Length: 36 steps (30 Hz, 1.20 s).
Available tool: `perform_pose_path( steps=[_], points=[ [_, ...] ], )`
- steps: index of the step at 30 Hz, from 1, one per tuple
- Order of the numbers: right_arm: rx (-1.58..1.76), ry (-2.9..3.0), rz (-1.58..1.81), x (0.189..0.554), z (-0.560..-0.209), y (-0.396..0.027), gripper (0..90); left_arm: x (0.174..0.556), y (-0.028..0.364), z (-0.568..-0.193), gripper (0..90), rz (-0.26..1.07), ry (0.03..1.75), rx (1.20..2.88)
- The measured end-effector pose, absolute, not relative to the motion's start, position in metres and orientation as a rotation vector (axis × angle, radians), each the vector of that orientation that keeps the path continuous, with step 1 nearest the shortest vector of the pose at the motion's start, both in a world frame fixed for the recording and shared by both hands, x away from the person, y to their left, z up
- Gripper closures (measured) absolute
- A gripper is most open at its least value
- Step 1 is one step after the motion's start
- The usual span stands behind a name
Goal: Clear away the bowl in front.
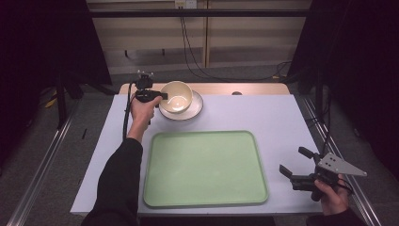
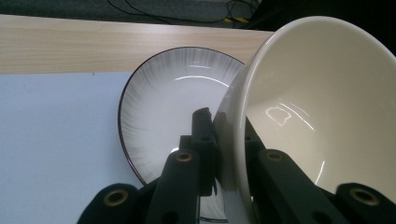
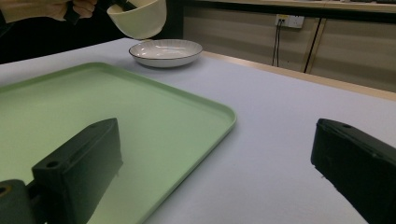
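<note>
Left gripper is pinched tight on the rim of the cream ceramic bowl, lifted just clear above the shallow white plate with a dark rim at the far left. I'd keep it level and carry it slowly to the pale green plastic tray. Bowl, plate and tray all look empty. Right gripper sits near right, jaws wide open, holding nothing

A white-topped desk with a wooden far edge is seen on a grey floor. Beige wall panels are seen behind, black cables hang down, and dark curtains flank both sides.
</note>
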State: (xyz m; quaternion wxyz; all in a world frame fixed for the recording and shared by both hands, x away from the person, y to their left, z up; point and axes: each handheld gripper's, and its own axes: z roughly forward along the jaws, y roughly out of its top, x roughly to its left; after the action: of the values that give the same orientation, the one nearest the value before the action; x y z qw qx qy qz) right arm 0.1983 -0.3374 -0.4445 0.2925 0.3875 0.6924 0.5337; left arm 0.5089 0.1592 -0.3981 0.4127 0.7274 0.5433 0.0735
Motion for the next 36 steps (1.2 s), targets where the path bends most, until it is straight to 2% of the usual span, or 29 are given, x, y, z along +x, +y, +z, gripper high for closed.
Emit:
perform_pose_path(
  steps=[14, 36],
  points=[
    [1.033, 1.837, 1.415, 0.198, -0.444, -0.338, 1.5, 0.489, 0.157, -0.389, 83.3, 0.170, 1.307, 1.860],
    [1.021, 1.835, 1.428, 0.197, -0.444, -0.338, 1.5, 0.461, 0.129, -0.383, 83.4, 0.103, 1.183, 1.919]
  ],
)
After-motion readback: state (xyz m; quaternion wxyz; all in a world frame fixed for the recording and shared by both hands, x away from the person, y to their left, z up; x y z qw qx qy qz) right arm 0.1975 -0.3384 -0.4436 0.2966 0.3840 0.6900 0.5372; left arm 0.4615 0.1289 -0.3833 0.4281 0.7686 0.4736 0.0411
